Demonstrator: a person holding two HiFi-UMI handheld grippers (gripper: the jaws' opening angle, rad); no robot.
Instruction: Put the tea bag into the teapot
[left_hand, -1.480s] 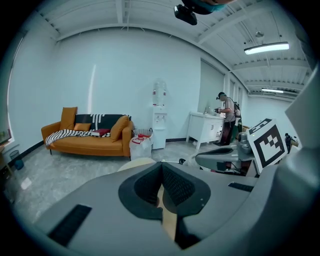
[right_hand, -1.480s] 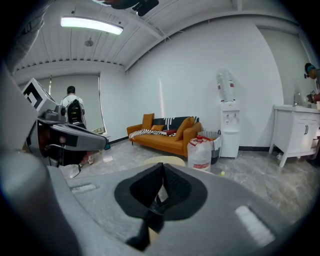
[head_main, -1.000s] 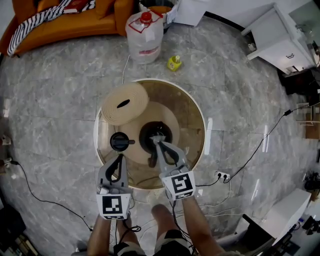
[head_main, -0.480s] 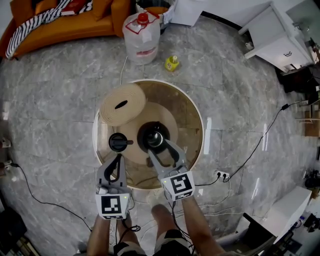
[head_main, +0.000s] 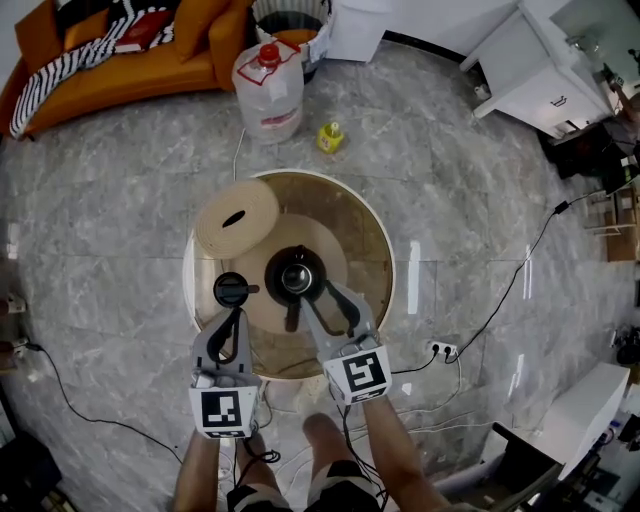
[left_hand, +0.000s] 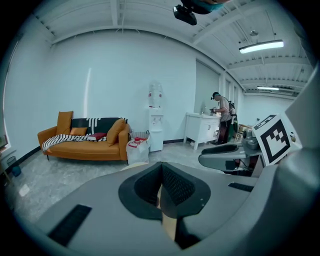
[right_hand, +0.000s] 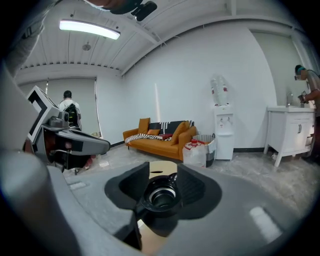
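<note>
closing right tool (head_main: 318, 297), empty-jawed, just behind open teapot (head_main: 296, 275)

text: none legible | signs: coded square markers on left gripper (head_main: 238, 313), right gripper (head_main: 316, 294)

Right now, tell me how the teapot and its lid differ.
The teapot is larger than the lid. The teapot stands with its mouth open; the lid lies apart, to its left. The teapot has a long handle sticking out; the lid only a short stub. Both are black and round.
</note>
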